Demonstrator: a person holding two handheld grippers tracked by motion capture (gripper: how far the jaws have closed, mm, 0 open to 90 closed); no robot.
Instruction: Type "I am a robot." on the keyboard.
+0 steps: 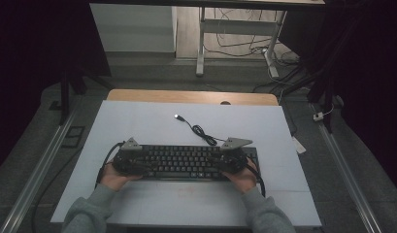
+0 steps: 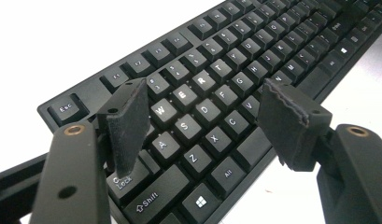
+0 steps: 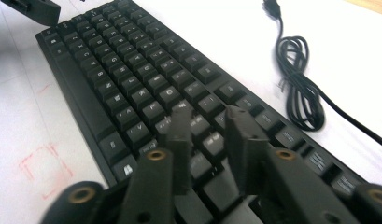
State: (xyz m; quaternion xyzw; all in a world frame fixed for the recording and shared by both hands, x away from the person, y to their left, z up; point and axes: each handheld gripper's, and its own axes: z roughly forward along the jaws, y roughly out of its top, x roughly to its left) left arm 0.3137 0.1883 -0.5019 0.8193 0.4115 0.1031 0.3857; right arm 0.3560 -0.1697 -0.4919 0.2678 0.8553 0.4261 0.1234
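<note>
Resting flat near the front edge of the pale tabletop (image 1: 138,116), a black keyboard (image 1: 181,162) lies lengthwise between the person's two hands.

At its left end sits the left hand-held gripper (image 1: 130,160), held by the left hand (image 1: 113,177), with a grey three-cornered plate on top. In the left gripper view that hand-held gripper (image 2: 205,116) has its jaws spread wide above the letter keys, one pad (image 2: 130,123) over the Caps Lock side and the other over the bottom row near the space bar edge. Nothing is clamped between them; whether the pads touch the keys cannot be told.

Farther along, at the keyboard's right end, the right hand-held gripper (image 1: 232,159) is held by the right hand (image 1: 244,177). In the right gripper view its jaws (image 3: 209,135) stand a narrow gap apart over the keys of the keyboard (image 3: 132,79), gripping nothing, with only keycaps seen through the gap.

Behind the keyboard, towards the right, a black cable (image 1: 201,131) runs across the tabletop in a loose bundled coil (image 3: 298,88) and ends in a USB plug (image 1: 177,116) lying free, well apart from the hand-held grippers.
</note>
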